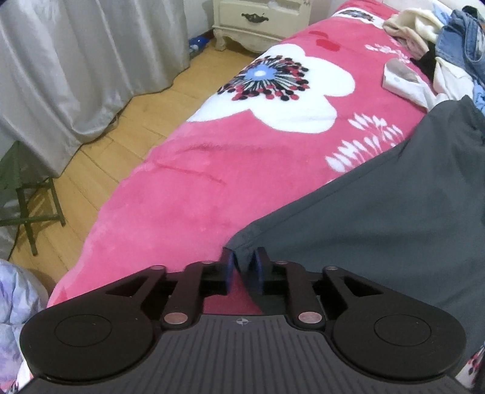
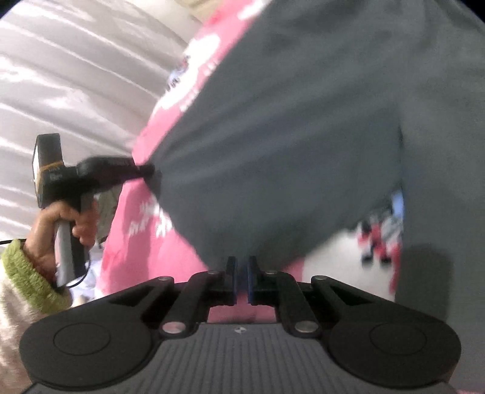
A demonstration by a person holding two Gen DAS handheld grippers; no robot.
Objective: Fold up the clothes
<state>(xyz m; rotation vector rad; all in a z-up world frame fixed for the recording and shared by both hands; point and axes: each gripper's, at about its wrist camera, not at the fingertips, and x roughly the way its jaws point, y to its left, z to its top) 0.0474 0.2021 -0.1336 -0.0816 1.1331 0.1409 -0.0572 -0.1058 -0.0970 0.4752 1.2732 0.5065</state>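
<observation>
A dark grey garment (image 1: 379, 212) lies spread over a pink flowered blanket (image 1: 182, 197) on the bed. In the left wrist view my left gripper (image 1: 244, 266) is shut on the garment's near corner, cloth pinched between its blue pads. The right wrist view is blurred. There the grey garment (image 2: 288, 136) hangs stretched and lifted off the pink blanket (image 2: 130, 242). My right gripper (image 2: 241, 272) is shut on its lower edge. At the left of that view, my left gripper (image 2: 145, 169) grips another corner, held by a hand (image 2: 69, 224) in a green cuff.
A heap of other clothes (image 1: 439, 45), with a white collared shirt (image 1: 403, 81), lies at the bed's far right. A cream nightstand (image 1: 257, 21), grey curtain (image 1: 75, 60), wooden floor (image 1: 136, 121) and green stool (image 1: 27, 194) are left of the bed.
</observation>
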